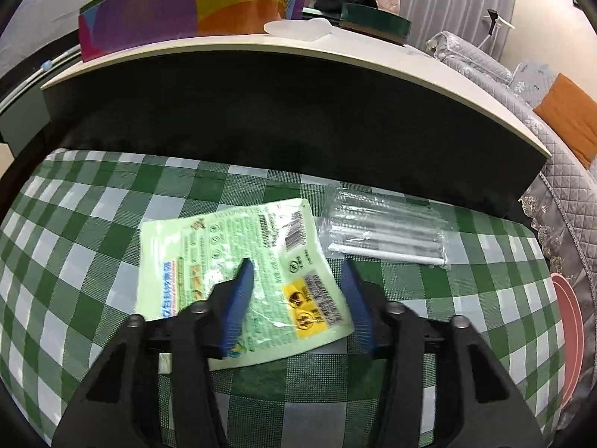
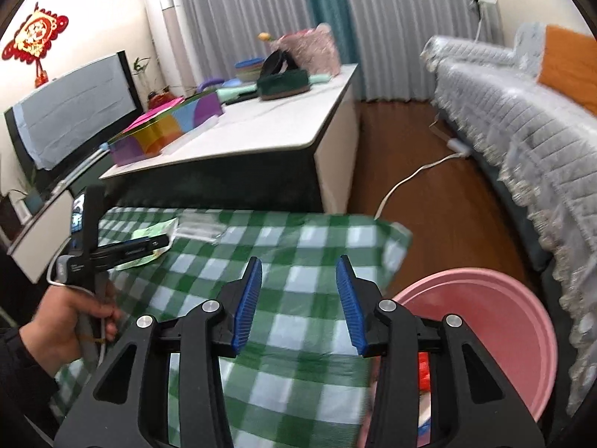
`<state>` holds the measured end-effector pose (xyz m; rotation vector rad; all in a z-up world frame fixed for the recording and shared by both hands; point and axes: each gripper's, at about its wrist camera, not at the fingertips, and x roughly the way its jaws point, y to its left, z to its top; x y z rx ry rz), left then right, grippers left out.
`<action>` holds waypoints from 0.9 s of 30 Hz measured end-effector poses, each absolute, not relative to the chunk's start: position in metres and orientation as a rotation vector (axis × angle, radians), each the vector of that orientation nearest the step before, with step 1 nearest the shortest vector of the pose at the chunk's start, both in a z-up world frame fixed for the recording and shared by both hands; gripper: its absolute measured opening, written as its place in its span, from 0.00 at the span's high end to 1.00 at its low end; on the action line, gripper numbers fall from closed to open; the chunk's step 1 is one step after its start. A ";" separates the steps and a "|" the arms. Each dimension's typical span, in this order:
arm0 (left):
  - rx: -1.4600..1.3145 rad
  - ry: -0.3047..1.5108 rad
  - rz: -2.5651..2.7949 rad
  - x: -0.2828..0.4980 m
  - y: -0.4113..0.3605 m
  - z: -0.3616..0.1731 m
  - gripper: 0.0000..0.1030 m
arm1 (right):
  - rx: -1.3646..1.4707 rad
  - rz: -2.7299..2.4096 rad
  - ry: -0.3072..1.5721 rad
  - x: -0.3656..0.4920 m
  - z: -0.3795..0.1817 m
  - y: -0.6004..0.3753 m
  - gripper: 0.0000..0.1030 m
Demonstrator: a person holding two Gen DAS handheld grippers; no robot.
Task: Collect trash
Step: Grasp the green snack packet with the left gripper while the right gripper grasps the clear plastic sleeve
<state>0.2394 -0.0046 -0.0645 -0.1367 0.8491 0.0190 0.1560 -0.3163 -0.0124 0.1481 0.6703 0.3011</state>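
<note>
While the pale green wrapper [image 1: 238,280] lies flat on the checked cloth [image 1: 93,261], beside a clear packet [image 1: 384,231], the left gripper [image 1: 296,267] straddles it, unclenched (right gripper [image 2: 298,265] likewise empty, near the pink basin [image 2: 503,317]).

Two pieces of litter lie on one green-checked tablecloth [image 1: 93,242]: one pale green printed wrapper [image 1: 238,265] at 9 o'clock, one clear plastic sleeve of white sticks [image 1: 384,231] at 3 o'clock. One pink basin [image 2: 496,321] sits beside the cloth. Two blue-padded grippers appear, left gripper [image 1: 296,272] and right gripper [image 2: 298,272].
</note>
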 end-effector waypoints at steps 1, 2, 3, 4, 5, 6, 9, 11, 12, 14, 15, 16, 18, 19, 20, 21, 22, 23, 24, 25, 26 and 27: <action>-0.132 0.857 0.016 0.239 -0.004 -0.065 0.73 | 0.158 0.314 0.679 0.158 -0.014 -0.314 0.59; -0.137 0.858 0.011 0.236 -0.003 -0.065 0.74 | 0.161 0.323 0.683 0.160 -0.014 -0.312 0.59; -0.143 0.859 0.008 0.234 -0.001 -0.065 0.76 | 0.162 0.340 0.691 0.163 -0.014 -0.308 0.59; -0.151 0.858 0.005 0.232 0.002 -0.065 0.80 | 0.160 0.355 0.695 0.165 -0.015 -0.303 0.59; -0.158 0.853 0.003 0.228 0.005 -0.064 0.81 | 0.156 0.372 0.700 0.169 -0.015 -0.297 0.58; -0.160 0.849 0.006 0.226 0.008 -0.064 0.83 | 0.156 0.391 0.709 0.173 -0.016 -0.291 0.58; -0.164 0.845 0.009 0.224 0.016 -0.060 0.85 | 0.143 0.439 0.735 0.188 -0.020 -0.269 0.58; -0.171 0.845 0.016 0.220 0.023 -0.060 0.86 | 0.125 0.459 0.745 0.200 -0.022 -0.252 0.58; -0.172 0.845 0.018 0.219 0.024 -0.061 0.86 | 0.122 0.474 0.750 0.209 -0.024 -0.242 0.58; -0.153 0.841 0.027 0.216 0.028 -0.064 0.86 | 0.117 0.491 0.761 0.223 -0.027 -0.227 0.58; -0.145 0.838 0.030 0.215 0.029 -0.065 0.86 | 0.116 0.503 0.770 0.232 -0.029 -0.217 0.58; -0.156 0.836 0.026 0.214 0.032 -0.065 0.86 | 0.107 0.510 0.776 0.239 -0.031 -0.208 0.58; -0.172 0.835 0.018 0.213 0.036 -0.065 0.86 | 0.081 0.512 0.787 0.250 -0.036 -0.193 0.58; -0.179 0.834 0.015 0.213 0.037 -0.065 0.85 | 0.073 0.515 0.793 0.255 -0.038 -0.187 0.58; -0.189 0.834 0.010 0.213 0.038 -0.066 0.85 | 0.059 0.517 0.804 0.263 -0.042 -0.179 0.58; -0.195 0.833 0.007 0.214 0.038 -0.066 0.85 | 0.047 0.517 0.811 0.268 -0.045 -0.175 0.58; -0.196 0.833 0.007 0.215 0.038 -0.065 0.85 | 0.032 0.519 0.818 0.274 -0.048 -0.170 0.58; -0.191 0.833 0.010 0.215 0.037 -0.065 0.85 | 0.021 0.519 0.823 0.279 -0.050 -0.165 0.58; -0.185 0.833 0.013 0.215 0.036 -0.065 0.85 | 0.015 0.521 0.827 0.286 -0.051 -0.161 0.58; -0.181 0.834 0.014 0.215 0.036 -0.066 0.85 | 0.011 0.522 0.832 0.289 -0.053 -0.159 0.58; -0.178 0.835 0.015 0.214 0.036 -0.066 0.85 | 0.006 0.524 0.837 0.293 -0.055 -0.156 0.58; -0.179 0.835 0.015 0.214 0.036 -0.066 0.85 | 0.003 0.524 0.846 0.297 -0.057 -0.153 0.58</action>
